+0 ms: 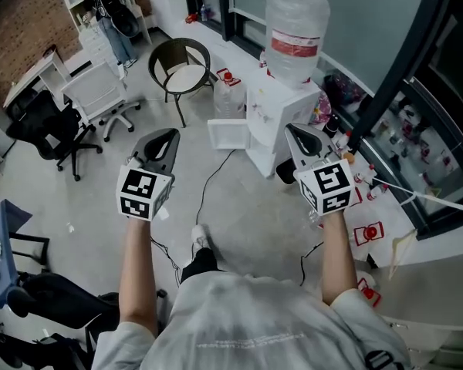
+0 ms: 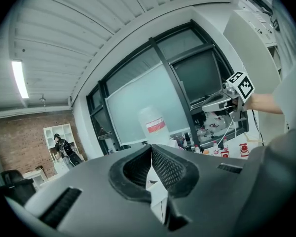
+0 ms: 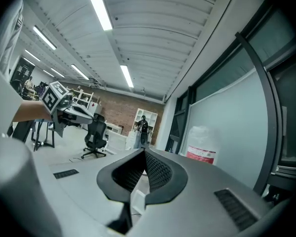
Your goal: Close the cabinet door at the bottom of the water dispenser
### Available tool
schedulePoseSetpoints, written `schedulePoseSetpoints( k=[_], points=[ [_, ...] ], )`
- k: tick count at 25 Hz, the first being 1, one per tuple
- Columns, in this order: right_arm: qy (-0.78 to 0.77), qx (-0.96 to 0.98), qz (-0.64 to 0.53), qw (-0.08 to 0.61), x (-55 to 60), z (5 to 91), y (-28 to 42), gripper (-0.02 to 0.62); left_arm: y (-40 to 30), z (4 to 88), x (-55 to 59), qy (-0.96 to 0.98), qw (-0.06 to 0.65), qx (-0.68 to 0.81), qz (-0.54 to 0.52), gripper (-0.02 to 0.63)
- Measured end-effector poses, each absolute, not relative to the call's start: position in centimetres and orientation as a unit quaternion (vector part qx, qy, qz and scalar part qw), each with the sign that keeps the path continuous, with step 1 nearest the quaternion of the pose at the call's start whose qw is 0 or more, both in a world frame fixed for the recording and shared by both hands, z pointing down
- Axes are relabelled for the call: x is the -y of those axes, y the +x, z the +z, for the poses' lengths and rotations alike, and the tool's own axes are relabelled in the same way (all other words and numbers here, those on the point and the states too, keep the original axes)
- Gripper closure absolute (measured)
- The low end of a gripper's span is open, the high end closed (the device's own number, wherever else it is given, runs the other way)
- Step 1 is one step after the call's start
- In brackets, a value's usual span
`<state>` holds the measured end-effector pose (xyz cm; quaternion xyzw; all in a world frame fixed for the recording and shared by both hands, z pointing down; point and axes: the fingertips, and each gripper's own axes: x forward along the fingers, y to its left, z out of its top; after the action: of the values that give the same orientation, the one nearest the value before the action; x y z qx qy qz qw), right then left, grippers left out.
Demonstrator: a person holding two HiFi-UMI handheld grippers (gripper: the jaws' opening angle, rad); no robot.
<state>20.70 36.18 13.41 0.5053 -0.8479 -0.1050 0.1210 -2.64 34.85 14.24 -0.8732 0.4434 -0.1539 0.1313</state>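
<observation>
The white water dispenser (image 1: 280, 112) stands on the floor by the window wall, a large clear bottle (image 1: 295, 31) on top. Its bottom cabinet door (image 1: 229, 134) hangs open, swung out to the left. My left gripper (image 1: 170, 136) is held in the air left of the open door, apart from it, jaws shut and empty. Level with the dispenser's right front corner, my right gripper (image 1: 294, 130) is likewise shut on nothing. In the left gripper view the shut jaws (image 2: 151, 150) point toward the bottle (image 2: 154, 125). The right gripper view's closed tips (image 3: 144, 155) have the bottle (image 3: 202, 145) off to their right.
A round black chair (image 1: 180, 65) and a spare water jug (image 1: 227, 92) stand behind the open door. Office chairs (image 1: 58, 133) are at the left. A black cable (image 1: 208, 185) runs across the floor. Small red-labelled items (image 1: 369, 233) lie at the right by the window frame.
</observation>
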Motion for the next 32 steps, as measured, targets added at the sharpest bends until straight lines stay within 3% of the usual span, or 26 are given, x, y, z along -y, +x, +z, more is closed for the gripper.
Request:
schedulePoseSetpoints(
  k=[14,17,19,28,32],
  points=[
    [0.534,0.831,-0.079,0.136,-13.8,15.3,13.5,0.566,-9.9,17.2,-10.3,-0.902,0.107,-0.396,-0.134,0.583],
    [0.531,0.832,-0.069,0.144,-8.5,15.9,11.1,0.477,-11.4,17.2,-4.6,-0.911,0.111,-0.373,-0.135,0.548],
    [0.527,0.834,-0.064,0.152,-5.4,16.6,9.6,0.474,-12.1,17.8,-1.3,-0.914,0.114,-0.362,-0.144,0.485],
    [0.524,0.84,0.011,0.141,7.0,20.7,4.5,0.392,-15.0,22.0,10.3,-0.929,0.08,-0.327,-0.154,0.446],
    [0.516,0.838,0.015,0.177,10.8,23.7,3.1,0.368,-15.0,24.6,13.7,-0.933,0.061,-0.314,-0.168,0.417]
  ],
)
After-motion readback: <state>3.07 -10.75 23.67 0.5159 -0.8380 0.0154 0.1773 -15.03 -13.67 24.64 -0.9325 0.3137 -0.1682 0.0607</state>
